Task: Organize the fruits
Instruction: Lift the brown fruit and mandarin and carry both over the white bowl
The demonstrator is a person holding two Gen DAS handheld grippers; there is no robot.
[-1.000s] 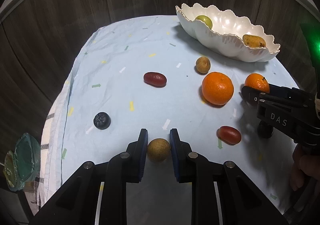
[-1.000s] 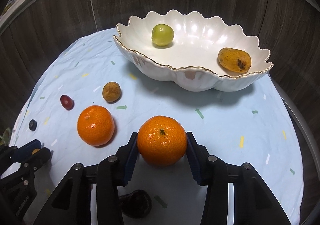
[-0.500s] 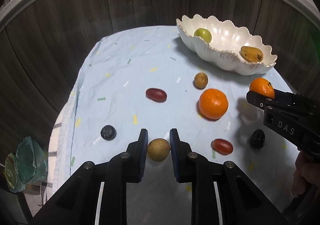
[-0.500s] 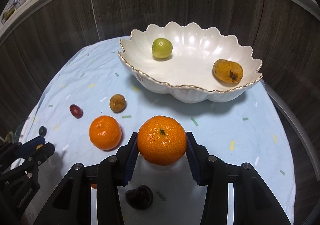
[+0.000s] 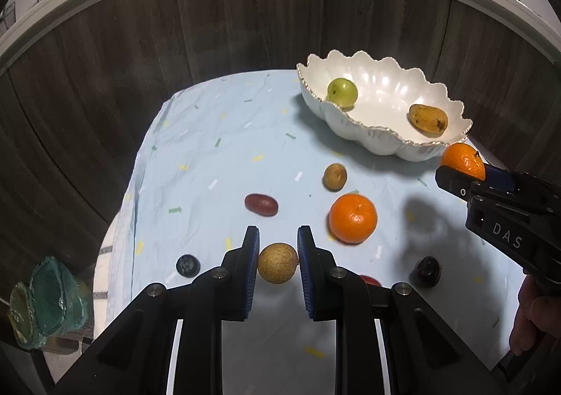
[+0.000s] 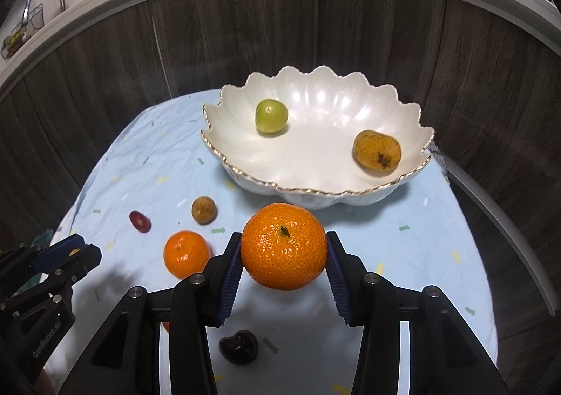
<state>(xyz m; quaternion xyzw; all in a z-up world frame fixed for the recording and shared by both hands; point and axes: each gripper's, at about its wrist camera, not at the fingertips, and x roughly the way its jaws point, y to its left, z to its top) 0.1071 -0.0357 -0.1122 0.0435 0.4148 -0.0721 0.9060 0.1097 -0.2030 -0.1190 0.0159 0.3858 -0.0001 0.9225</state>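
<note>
The left gripper (image 5: 277,267) is clamped on a small round tan fruit (image 5: 277,267), its blue pads (image 5: 253,265) pressing both sides, and the fruit hangs clear of the pale blue cloth (image 5: 210,149). Just beside its right finger a red oval fruit (image 5: 369,280) peeks out, most of it hidden behind the black finger. Left of the tongs lies a blueberry (image 5: 188,265); to their right sits a dark, wrinkled fruit (image 5: 426,271) that is too shadowed to name. The right gripper (image 6: 284,256) is closed on a mandarin (image 6: 283,246), stem up, held above the cloth; from the left wrist view only the top of that mandarin shows over the black jaw. A person's hand (image 5: 534,319) on the right gripper's handle is cut off at the frame edge. Beyond the left tongs, a second mandarin (image 5: 352,218) rests on the cloth, then a dark red oval fruit (image 5: 261,204) and a brown round fruit (image 5: 335,176). Farthest stands the white scalloped bowl (image 6: 245,163), straight ahead of the right tongs, holding a green round fruit (image 6: 271,116) and a spotted yellow fruit (image 6: 376,149). A teal object (image 5: 45,300) at the lower left of the left wrist view is blurred and cannot be identified.
</note>
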